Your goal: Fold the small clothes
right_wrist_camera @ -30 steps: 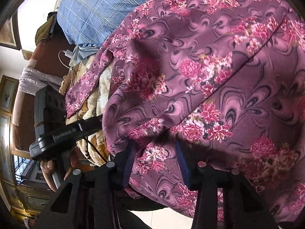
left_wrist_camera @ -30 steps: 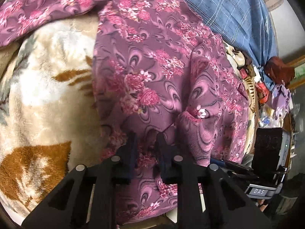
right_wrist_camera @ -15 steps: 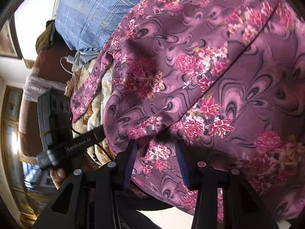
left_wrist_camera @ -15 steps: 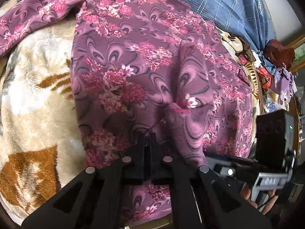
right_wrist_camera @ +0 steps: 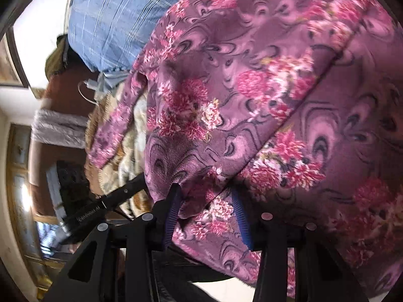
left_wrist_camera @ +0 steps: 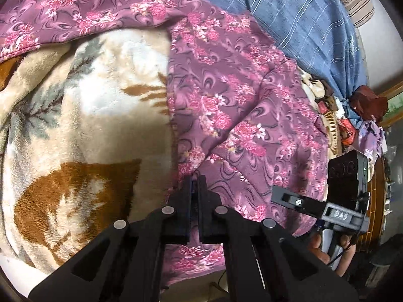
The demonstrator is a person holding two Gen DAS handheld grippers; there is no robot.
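Close by, my left claw (left_wrist_camera: 194,183) pinched tight on edge of purple flowery cloth (left_wrist_camera: 239,115). My right claw (right_wrist_camera: 206,201) spread wide, cloth fold sitting between its fingers. Cloth lies over fluffy tan blanket (left_wrist_camera: 88,125) on bed. Farther back, blue checked cloth (left_wrist_camera: 289,12).

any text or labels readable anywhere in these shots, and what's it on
"DAS" - white handwritten letters on a grey block of the right gripper's body, seen in the left wrist view.
White printed lettering on the black bar of the left gripper's body, seen in the right wrist view: too blurred to read.
Purple floral garment: pattern only, no text.
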